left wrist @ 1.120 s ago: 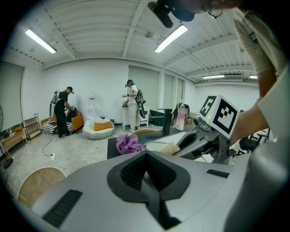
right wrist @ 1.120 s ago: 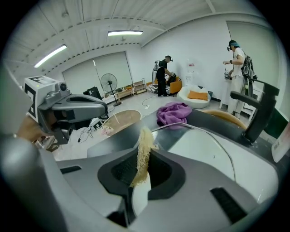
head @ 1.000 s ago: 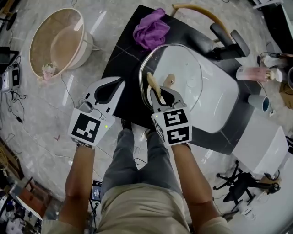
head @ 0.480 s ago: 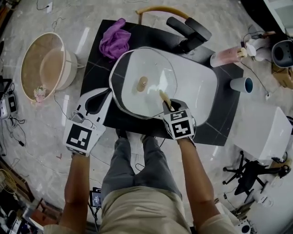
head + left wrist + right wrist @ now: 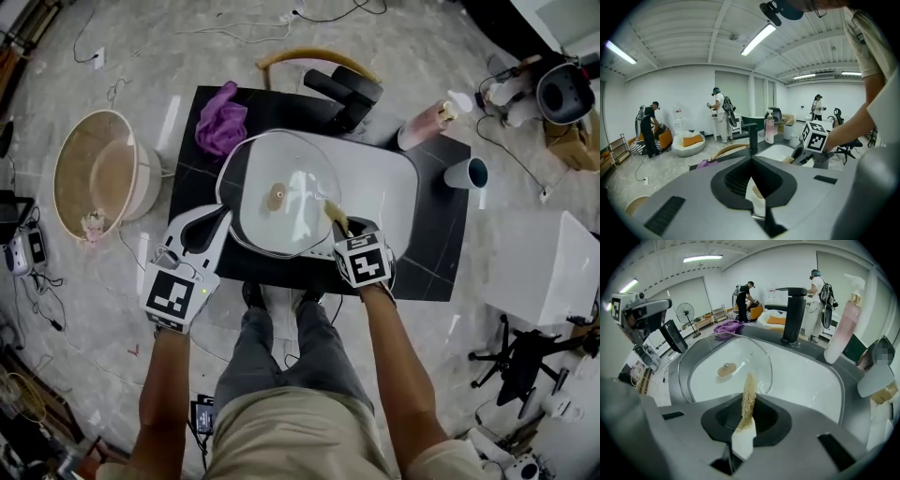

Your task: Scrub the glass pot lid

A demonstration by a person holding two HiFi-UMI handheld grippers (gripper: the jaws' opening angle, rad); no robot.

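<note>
The glass pot lid (image 5: 295, 183), with a tan knob (image 5: 276, 198), lies tilted over the left part of the white sink (image 5: 394, 192). My left gripper (image 5: 221, 214) is shut on the lid's left rim, and the metal rim shows between its jaws (image 5: 757, 206). My right gripper (image 5: 343, 231) is shut on a brush (image 5: 336, 214) with tan bristles and a white handle. The bristles rest at the lid's right edge, right of the knob. From the right gripper view the brush (image 5: 749, 399) points at the lid (image 5: 708, 380), with the left gripper (image 5: 647, 310) at the far left.
A black faucet (image 5: 347, 92), a pink soap bottle (image 5: 427, 122) and a cup (image 5: 466, 173) stand on the black counter (image 5: 441, 244) behind and right of the sink. A purple cloth (image 5: 220, 117) lies at its back left. A beige basin (image 5: 98, 173) sits on the floor.
The brush has slid from left of the knob across the lid to its right edge. My left gripper has come in from beside the lid onto its left rim. The camera has pulled back.
</note>
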